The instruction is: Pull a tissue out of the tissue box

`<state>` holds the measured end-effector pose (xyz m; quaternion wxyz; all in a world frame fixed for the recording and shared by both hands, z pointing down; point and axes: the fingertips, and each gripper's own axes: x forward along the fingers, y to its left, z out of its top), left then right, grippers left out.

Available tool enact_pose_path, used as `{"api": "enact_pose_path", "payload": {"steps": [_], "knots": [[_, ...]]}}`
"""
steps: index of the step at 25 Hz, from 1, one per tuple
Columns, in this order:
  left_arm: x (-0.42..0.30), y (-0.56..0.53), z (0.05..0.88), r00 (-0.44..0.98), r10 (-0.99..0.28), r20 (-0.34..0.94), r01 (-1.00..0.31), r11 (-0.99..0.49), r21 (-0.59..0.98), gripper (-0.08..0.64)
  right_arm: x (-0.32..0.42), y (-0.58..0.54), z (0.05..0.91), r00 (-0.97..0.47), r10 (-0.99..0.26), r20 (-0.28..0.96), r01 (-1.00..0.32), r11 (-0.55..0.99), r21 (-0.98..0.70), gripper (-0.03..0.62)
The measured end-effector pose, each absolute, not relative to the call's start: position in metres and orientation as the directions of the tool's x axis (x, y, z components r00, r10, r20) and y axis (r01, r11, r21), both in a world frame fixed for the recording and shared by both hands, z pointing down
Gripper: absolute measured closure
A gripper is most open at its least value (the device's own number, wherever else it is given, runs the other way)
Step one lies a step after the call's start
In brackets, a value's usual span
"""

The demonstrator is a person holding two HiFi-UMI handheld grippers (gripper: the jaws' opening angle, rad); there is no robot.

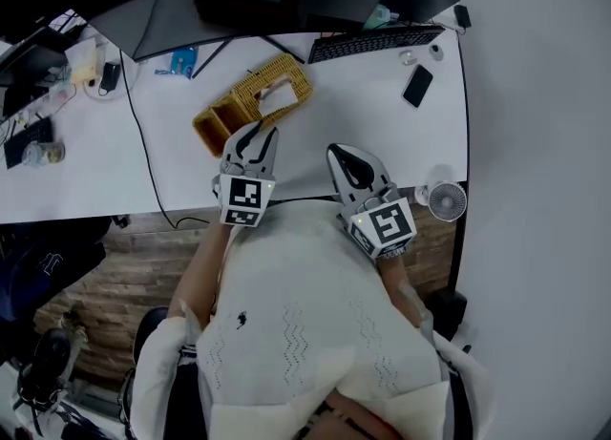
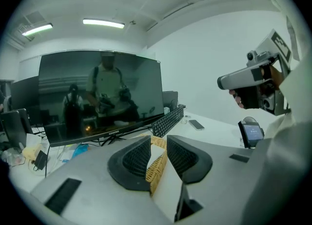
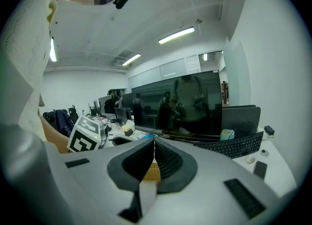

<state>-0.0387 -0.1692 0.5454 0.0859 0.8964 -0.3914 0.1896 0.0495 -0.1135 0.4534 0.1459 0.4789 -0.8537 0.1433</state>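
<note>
Head view: wicker tissue box (image 1: 253, 104) sits upper centre on the white table (image 1: 363, 104), with a white tissue (image 1: 277, 96) showing in its slot. Left gripper (image 1: 256, 135) is just below the box, jaws spread, gripping nothing. Right gripper (image 1: 348, 163), centre right, has its jaws pressed together and empty.

A black keyboard (image 1: 374, 44) and a dark phone (image 1: 417, 85) lie apart on the white desk (image 1: 363, 114).

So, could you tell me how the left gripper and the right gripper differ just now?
The left gripper has its jaws apart; the right gripper has them together. The left gripper is at the wicker tissue box; the right gripper is off to the side over the table. Both hold nothing.
</note>
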Motion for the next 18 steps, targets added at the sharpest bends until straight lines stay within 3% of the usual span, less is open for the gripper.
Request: {"api": "enact_pose_path", "payload": {"steps": [14, 18], "knots": [[-0.041, -0.182, 0.611, 0.572, -0.619, 0.538, -0.728, -0.685, -0.015, 0.443, 0.065, -0.101, 0.46, -0.414, -0.811, 0.413, -0.907, 0.405, -0.114, 0.584], [-0.041, -0.188, 0.627, 0.548, -0.606, 0.576, -0.718, -0.694, -0.047, 0.41, 0.068, -0.101, 0.46, -0.398, -0.82, 0.41, -0.916, 0.38, -0.131, 0.584]]}}
